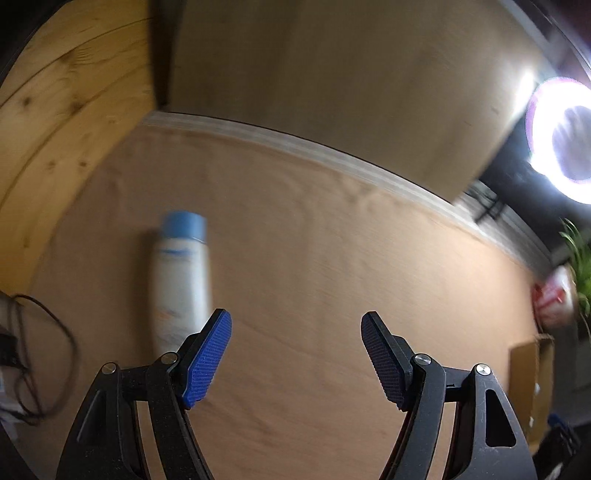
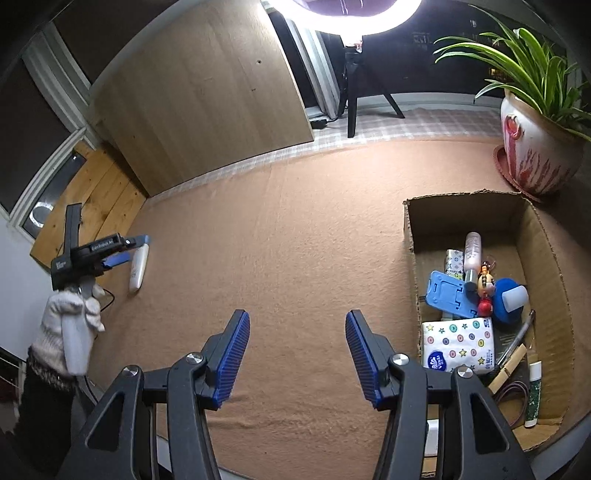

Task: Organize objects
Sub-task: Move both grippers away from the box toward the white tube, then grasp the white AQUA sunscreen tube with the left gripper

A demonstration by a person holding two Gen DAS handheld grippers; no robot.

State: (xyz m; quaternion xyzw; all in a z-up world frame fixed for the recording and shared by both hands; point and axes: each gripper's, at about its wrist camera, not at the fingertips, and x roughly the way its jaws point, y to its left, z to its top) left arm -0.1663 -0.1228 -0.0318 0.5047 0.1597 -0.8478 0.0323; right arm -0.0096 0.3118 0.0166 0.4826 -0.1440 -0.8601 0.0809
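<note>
Bottle (image 1: 181, 280) blurred | base behind left tongs (image 1: 295, 354) finger

Bare mat (image 2: 295, 240) — box (image 2: 546, 280) rightward

One bottle (image 2: 139, 267), one cardboard box (image 2: 546, 280), one potted plant (image 2: 532, 155).

Worked over a tan felt-like mat (image 2: 295, 229), with a pale wooden board (image 2: 199, 103) standing upright along its far edge. Lit from above by a bright ring light (image 2: 384, 18) on a dark tripod (image 2: 354, 92). Flanked at far right by a potted spider plant (image 2: 532, 147), at left by knotty pine planks (image 1: 55, 110).
</note>
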